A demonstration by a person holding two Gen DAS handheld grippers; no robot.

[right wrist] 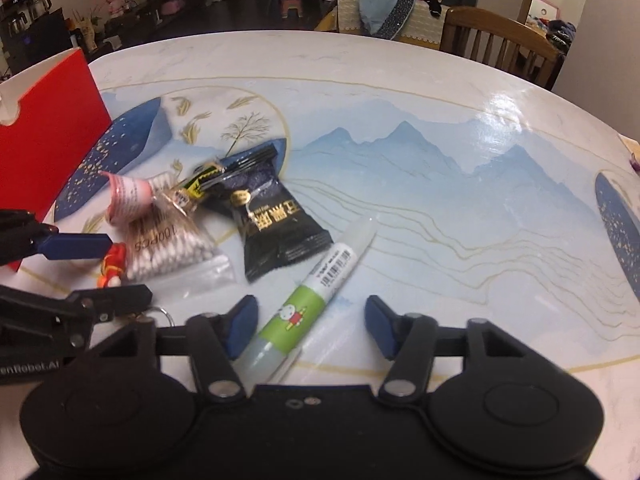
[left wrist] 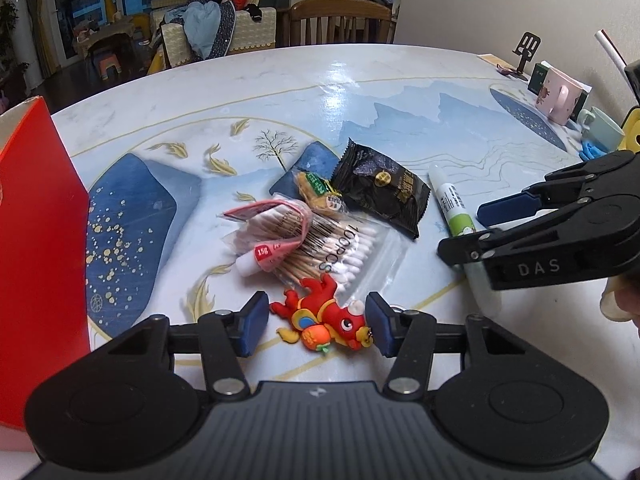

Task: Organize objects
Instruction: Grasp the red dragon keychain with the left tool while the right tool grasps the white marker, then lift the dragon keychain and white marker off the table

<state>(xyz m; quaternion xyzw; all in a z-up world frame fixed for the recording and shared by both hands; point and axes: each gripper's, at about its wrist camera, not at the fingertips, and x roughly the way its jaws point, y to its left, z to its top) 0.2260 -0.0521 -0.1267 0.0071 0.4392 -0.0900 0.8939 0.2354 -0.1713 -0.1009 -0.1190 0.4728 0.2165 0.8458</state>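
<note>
On the painted table (left wrist: 360, 88), my left gripper (left wrist: 317, 326) brackets the red dragon keychain (left wrist: 324, 314), jaws part-open, pads just beside its 2 ends, not clearly pressing, its long axis running 9 to 3 across them. My right gripper (right wrist: 310, 326) is open around the glue stick (right wrist: 308, 304), which points toward 1 o'clock. The cotton-swab bag (left wrist: 340, 252) reads "100PCS".

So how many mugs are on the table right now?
2. A pink mug stands at the table's far right edge, and a pale green mug sits beside it, nearer. Others may be hidden.
</note>
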